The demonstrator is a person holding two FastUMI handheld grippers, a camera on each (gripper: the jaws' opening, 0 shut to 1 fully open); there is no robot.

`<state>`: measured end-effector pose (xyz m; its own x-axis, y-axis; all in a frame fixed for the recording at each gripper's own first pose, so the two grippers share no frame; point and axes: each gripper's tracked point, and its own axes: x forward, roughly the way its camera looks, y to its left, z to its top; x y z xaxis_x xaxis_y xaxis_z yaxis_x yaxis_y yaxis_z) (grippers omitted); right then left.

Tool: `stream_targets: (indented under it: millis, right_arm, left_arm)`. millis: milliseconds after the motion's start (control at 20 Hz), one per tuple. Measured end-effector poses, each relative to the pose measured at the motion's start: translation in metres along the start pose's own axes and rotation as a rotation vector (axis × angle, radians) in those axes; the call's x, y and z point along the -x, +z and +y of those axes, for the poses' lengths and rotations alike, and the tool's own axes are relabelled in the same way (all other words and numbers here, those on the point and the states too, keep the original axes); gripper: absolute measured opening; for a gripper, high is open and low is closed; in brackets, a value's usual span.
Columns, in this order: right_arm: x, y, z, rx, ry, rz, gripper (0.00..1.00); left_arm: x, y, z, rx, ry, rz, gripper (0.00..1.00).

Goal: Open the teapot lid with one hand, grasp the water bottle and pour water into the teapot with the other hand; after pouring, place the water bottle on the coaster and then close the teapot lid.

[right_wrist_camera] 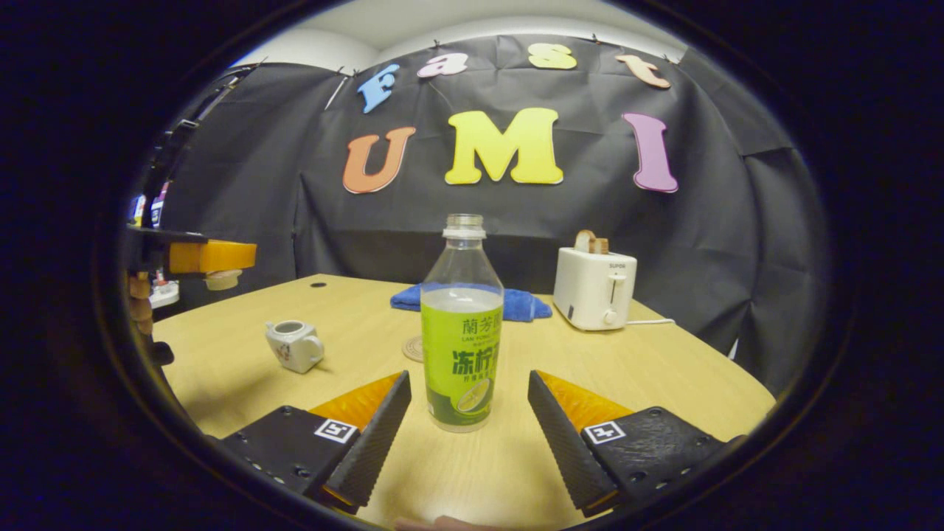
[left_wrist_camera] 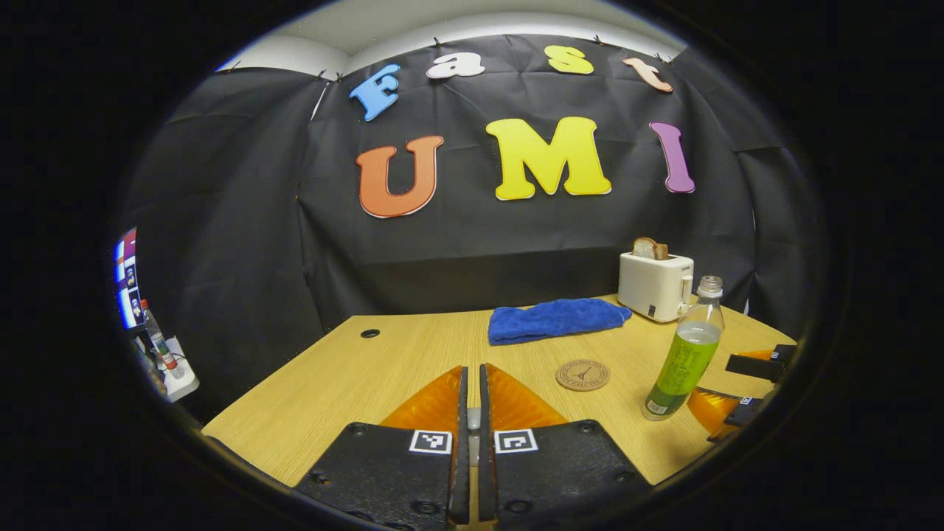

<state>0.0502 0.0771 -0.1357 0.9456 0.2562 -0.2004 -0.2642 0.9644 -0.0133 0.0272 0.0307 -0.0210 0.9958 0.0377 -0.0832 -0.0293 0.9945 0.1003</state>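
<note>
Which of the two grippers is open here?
The right gripper: its fingers stand apart on either side of the clear plastic bottle with the green label, not touching it. The left gripper is closed, pinching the small white teapot lid.

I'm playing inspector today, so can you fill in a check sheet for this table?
Surface: wooden table.
Job's things: teapot open; teapot lid held up; water bottle upright, capless; coaster bare.
Clutter: blue cloth; toaster with bread.
Grippers: left gripper jaws shut on teapot lid; right gripper jaws open either side of water bottle, not touching.
Cables: toaster cord.
Surroundings: black cloth wall; screen at the side.
</note>
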Motion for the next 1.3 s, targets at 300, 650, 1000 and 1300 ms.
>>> stream_targets:
  millis: [300,650,1000,1300]
  right_arm:
    - [-0.035,-0.003,0.014,0.032,0.002,-0.003,0.96]
    - [-0.054,-0.008,0.015,-0.037,-0.043,0.045,0.82]
    - [-0.050,0.007,0.025,-0.070,-0.043,0.081,0.72]
    - [-0.049,0.018,0.019,0.145,-0.137,0.158,0.71]
  left_arm:
    - [0.028,-0.005,0.015,-0.001,-0.005,0.011,0.07]
    - [0.045,-0.009,0.038,0.014,-0.020,-0.011,0.07]
    - [0.056,-0.002,0.068,0.109,-0.021,-0.020,0.07]
    - [0.064,0.000,0.088,0.111,-0.025,-0.024,0.07]
